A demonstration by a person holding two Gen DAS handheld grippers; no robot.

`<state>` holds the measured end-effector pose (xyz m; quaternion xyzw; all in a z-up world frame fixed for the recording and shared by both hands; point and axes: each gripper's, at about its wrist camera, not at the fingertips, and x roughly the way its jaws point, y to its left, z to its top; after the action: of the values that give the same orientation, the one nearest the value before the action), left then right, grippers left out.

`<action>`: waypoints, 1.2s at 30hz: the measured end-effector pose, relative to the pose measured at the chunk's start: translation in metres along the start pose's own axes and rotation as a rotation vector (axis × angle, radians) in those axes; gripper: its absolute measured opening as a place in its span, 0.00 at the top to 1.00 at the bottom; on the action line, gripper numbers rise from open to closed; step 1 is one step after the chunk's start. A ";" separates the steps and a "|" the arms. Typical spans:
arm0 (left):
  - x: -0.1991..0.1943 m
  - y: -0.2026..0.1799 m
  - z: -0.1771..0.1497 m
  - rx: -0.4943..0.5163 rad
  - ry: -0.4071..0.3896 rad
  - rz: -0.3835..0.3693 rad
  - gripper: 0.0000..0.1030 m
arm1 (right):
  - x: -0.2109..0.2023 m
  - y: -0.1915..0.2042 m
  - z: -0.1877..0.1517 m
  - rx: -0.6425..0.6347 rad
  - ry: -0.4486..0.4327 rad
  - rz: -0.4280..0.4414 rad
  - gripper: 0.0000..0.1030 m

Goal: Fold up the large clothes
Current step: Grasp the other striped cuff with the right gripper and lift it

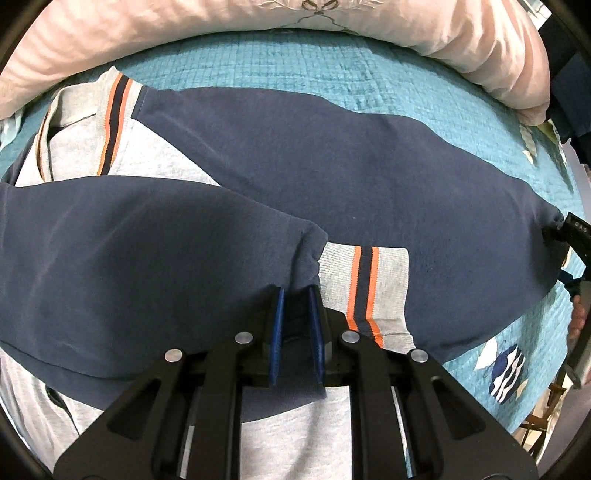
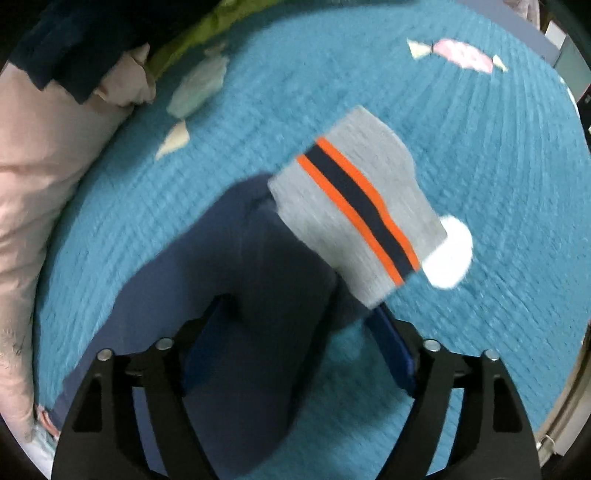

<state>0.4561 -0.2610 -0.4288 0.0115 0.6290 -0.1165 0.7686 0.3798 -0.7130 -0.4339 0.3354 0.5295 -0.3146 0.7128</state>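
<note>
Two pillows (image 1: 258, 22): pink, bordering teal quilt (image 1: 369, 74)
Sweater (image 1: 332, 166): navy sleeves, grey orange-striped cuffs
Left gripper (image 1: 297, 332): clamped on sleeve
Right gripper (image 2: 295, 350): apart, straddling sleeve

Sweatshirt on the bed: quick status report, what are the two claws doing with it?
Left claw shut on the folded-in navy sleeve. Right claw open over the other sleeve, not gripping. Sweatshirt partly folded on the teal quilt. Nothing in the way.

The sweatshirt (image 1: 332, 177) is soft matt navy cloth with ribbed grey cuffs (image 2: 354, 214); the bedspread (image 1: 369, 74) is quilted teal fabric.
</note>
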 end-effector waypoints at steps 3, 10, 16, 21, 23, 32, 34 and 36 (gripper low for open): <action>-0.001 -0.002 -0.001 0.004 0.000 0.019 0.87 | -0.003 0.014 0.000 -0.035 -0.017 -0.042 0.46; 0.000 -0.006 -0.001 0.009 -0.012 0.034 0.87 | -0.016 0.016 0.008 0.020 0.012 0.082 0.85; 0.001 0.000 0.002 -0.025 0.010 0.020 0.87 | -0.043 0.017 -0.006 0.003 -0.003 0.128 0.85; 0.000 -0.001 0.007 -0.022 0.032 0.027 0.87 | -0.097 0.047 -0.030 -0.073 -0.037 0.234 0.85; -0.001 0.001 0.009 -0.034 0.034 0.019 0.86 | -0.121 0.063 -0.040 -0.127 -0.053 0.267 0.85; -0.046 0.021 0.012 -0.073 -0.023 -0.041 0.76 | -0.223 0.178 -0.110 -0.448 -0.103 0.410 0.85; -0.065 0.030 0.011 -0.061 -0.064 -0.043 0.57 | -0.235 0.203 -0.129 -0.500 -0.098 0.421 0.85; -0.081 0.043 0.009 -0.058 -0.086 -0.012 0.54 | -0.245 0.223 -0.148 -0.544 -0.096 0.433 0.85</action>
<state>0.4581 -0.2069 -0.3542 -0.0194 0.5985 -0.1032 0.7942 0.4199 -0.4417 -0.1966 0.2224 0.4764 -0.0190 0.8504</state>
